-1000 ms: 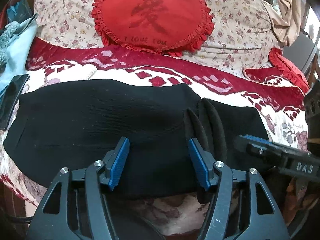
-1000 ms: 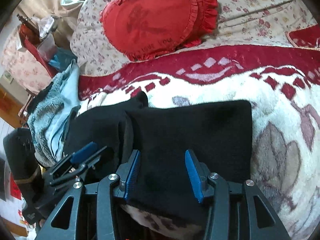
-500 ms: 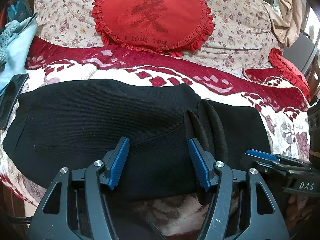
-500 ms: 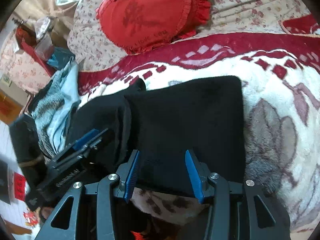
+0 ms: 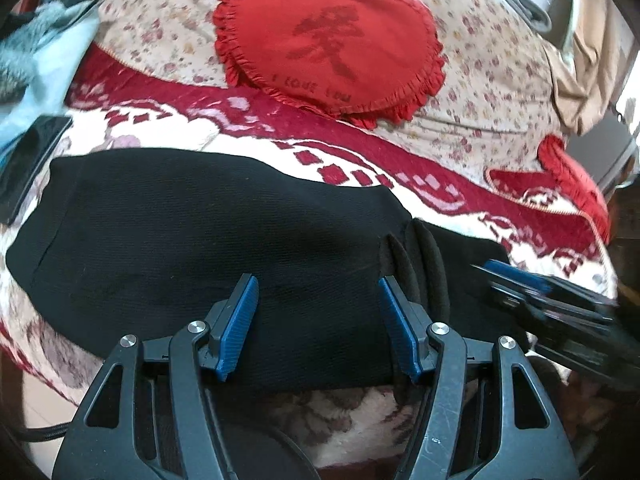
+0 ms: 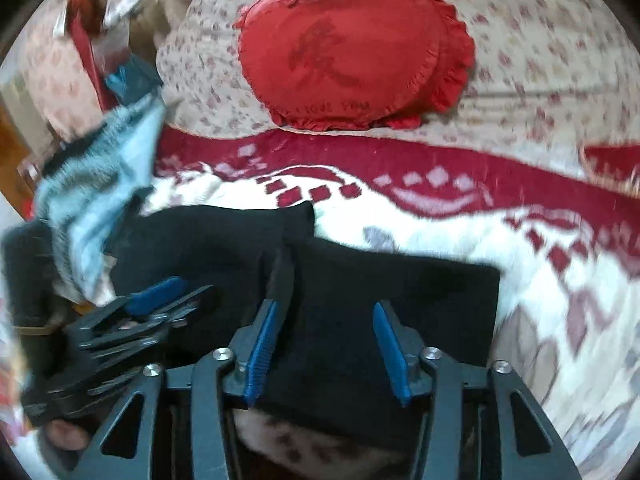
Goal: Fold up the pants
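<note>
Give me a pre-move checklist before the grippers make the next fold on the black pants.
1. Left gripper open over the fabric: ok.
2. Right gripper open, holding nothing: ok.
3. Black pants lying flat on the blanket: mostly ok; bunched ridges stand up beside the left gripper's right finger.
4. Near hem within both grippers' reach: ok.
5. Dark flat object at the pants' left end, clear of the fold path: cannot tell.
6. Right wrist view steady: not ok, blurred.
</note>
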The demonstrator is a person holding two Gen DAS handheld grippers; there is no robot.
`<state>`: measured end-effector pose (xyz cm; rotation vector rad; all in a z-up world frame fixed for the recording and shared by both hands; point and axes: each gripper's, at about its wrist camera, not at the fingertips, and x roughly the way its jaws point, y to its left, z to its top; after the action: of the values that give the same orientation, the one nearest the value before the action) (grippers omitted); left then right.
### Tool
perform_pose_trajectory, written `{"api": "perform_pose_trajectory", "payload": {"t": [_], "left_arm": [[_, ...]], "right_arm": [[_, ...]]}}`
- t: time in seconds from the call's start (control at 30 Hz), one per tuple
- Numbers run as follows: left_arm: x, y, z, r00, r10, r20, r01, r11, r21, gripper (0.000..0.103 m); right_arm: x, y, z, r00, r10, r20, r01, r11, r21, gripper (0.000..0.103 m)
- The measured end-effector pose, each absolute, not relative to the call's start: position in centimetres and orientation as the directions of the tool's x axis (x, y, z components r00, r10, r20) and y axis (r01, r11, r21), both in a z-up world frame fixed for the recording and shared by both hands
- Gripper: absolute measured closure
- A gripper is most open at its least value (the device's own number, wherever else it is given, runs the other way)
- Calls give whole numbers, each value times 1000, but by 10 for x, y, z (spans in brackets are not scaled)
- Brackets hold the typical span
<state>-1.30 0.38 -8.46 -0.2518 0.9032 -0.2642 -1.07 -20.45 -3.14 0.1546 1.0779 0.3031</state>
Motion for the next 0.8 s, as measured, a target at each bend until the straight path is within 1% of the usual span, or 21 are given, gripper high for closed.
{"api": "perform_pose_trajectory", "payload": {"t": [0.03,0.13,0.27,0.4,0.5,0.53,0.57,0.63,0.7,0.8], "left_arm": [[-14,6,-83,593,-335,-732,118,936,-333,41],[-18,13,-82,591,-325,-739,103,938,-330,41],[-20,24,-82,581,-329,-745,71,932,-356,41],[-24,49,-81,585,-324,-744,9,919,-393,41],[-32,77,-76,609,-302,-733,-61,904,-423,41],[-35,87,-75,617,-298,-728,-85,895,-439,41],[-38,98,-75,624,-295,-724,-112,883,-456,41],[-43,120,-78,633,-288,-719,-180,848,-499,41],[-46,142,-85,634,-287,-718,-244,807,-538,41],[-48,167,-96,633,-240,-736,-333,774,-539,41]], "right_arm": [[-5,-202,-35,431,312,-847,-171,949,264,65],[7,-189,-50,395,310,-865,-187,949,255,66],[10,-168,-52,421,258,-870,-247,955,164,66],[19,-160,-40,407,331,-851,-274,933,231,66],[29,-145,-24,423,407,-809,-324,902,284,66],[32,-137,-19,418,436,-797,-348,887,303,63],[36,-128,-16,406,469,-784,-378,868,324,56],[46,-102,-14,341,535,-773,-453,814,363,54],[55,-75,-17,285,548,-787,-512,781,358,54],[64,-34,-18,247,555,-794,-613,725,315,54]]}}
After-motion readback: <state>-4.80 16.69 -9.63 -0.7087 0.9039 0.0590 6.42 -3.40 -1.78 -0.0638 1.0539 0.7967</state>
